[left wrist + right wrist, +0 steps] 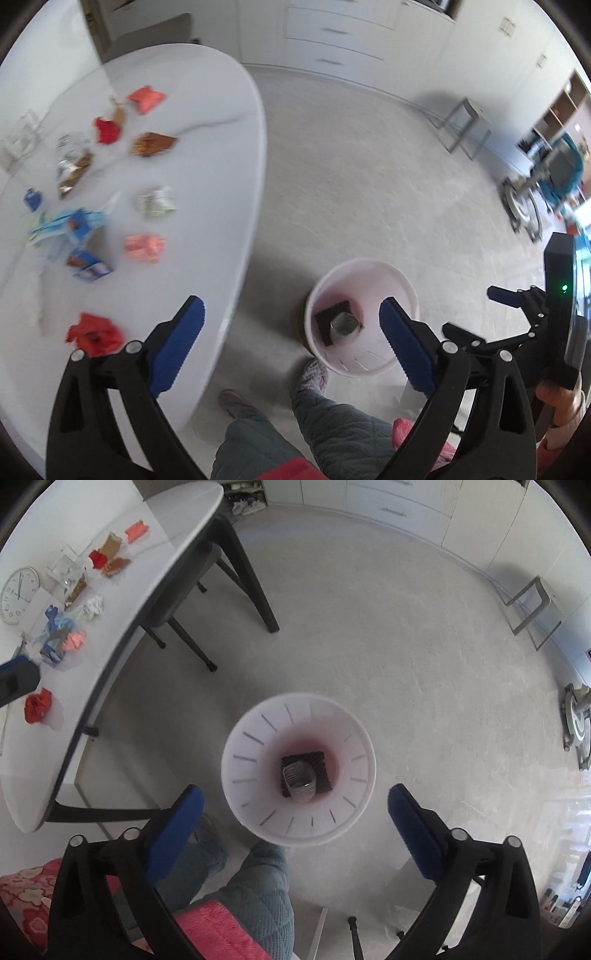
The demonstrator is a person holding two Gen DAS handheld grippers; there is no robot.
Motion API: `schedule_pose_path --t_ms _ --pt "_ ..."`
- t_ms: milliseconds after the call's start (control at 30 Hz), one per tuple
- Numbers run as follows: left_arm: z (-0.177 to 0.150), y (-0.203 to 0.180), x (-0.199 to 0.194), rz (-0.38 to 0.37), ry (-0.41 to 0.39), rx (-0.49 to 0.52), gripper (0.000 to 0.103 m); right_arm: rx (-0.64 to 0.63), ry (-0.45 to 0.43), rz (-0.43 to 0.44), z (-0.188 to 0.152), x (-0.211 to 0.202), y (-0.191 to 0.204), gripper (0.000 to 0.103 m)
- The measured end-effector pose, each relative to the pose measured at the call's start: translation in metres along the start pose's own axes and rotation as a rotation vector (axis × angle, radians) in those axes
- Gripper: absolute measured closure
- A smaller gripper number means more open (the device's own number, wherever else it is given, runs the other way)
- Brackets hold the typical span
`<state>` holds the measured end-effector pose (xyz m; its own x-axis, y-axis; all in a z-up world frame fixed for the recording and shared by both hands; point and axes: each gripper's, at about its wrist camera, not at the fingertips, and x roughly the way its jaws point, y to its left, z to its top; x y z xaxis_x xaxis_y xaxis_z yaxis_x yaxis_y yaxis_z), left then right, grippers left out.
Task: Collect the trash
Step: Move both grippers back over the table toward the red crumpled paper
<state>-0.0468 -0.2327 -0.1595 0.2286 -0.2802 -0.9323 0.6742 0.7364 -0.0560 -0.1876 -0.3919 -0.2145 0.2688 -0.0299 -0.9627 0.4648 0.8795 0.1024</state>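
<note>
A white bin (298,775) stands on the floor beside the table; a crumpled clear plastic cup (300,778) lies at its bottom. It also shows in the left wrist view (362,317). My right gripper (295,805) is open and empty, directly above the bin. My left gripper (291,314) is open and empty, above the table's edge and the bin. Several wrappers lie on the white table (207,110): a red one (94,332) nearest, a pink one (144,248), a white-green one (156,201), blue ones (79,229).
The right gripper's body (535,321) shows at the right of the left wrist view. The person's legs and slippers (310,376) stand by the bin. A chair (184,602) sits under the table. A wall clock (18,592) lies on the table. A stool (532,609) stands far right.
</note>
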Motion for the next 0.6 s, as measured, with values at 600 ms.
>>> schedule_pose_path --t_ms 600 --pt "-0.038 0.108 -0.059 0.183 -0.092 -0.276 0.008 -0.169 -0.162 0.045 0.066 -0.046 0.076 0.002"
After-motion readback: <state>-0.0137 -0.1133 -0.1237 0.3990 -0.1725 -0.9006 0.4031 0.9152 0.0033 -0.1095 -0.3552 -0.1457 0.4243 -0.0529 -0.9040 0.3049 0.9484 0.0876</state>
